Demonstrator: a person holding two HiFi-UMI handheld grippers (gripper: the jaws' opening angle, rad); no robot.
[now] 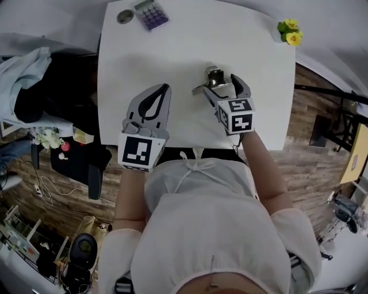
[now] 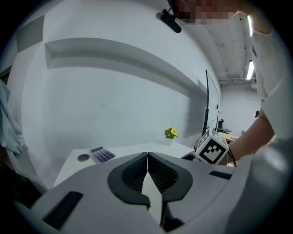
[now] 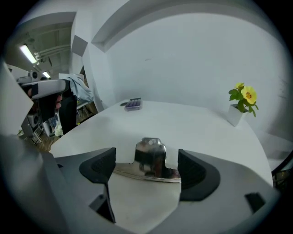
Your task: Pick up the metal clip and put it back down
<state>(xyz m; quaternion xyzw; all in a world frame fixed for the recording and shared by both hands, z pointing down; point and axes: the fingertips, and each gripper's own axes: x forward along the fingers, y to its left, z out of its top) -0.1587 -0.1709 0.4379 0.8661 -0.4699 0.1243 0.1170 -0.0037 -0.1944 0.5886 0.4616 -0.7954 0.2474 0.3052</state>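
The right claw (image 3: pixel 146 160) was spread wide and grasped nothing. The metal clip (image 3: pixel 149 151) sat in the gap between its two tips. The clip's flat base ran crosswise from one inner pad toward the other, and its shiny lever stood up in the middle. The ends of the base came very near both pads, but whether they touched them could not be told.

From the head view, this right claw (image 1: pixel 223 89) lay low over the white tabletop (image 1: pixel 172 51). It was right of the middle and closer to the near edge than to the far one. The metal clip (image 1: pixel 213 77) rested on the tabletop at the claw's tips, with one thin end pointing toward the left edge.

The left claw (image 2: pixel 147 157) was clenched, its ribbed pads pressed together with nothing between them. In the head view the left claw (image 1: pixel 163 92) hovered over the near part of the tabletop, left of the clip and apart from it.

Farther out, a calculator (image 1: pixel 150 12) lay by the far left corner, and a small round object (image 1: pixel 125 16) lay just beside it toward the left edge. A small pot of yellow flowers (image 1: pixel 289 31) stood at the far right corner. The right gripper view showed the same flowers (image 3: pixel 245 98) past the clip on the right and the calculator (image 3: pixel 132 104) far off on the left.
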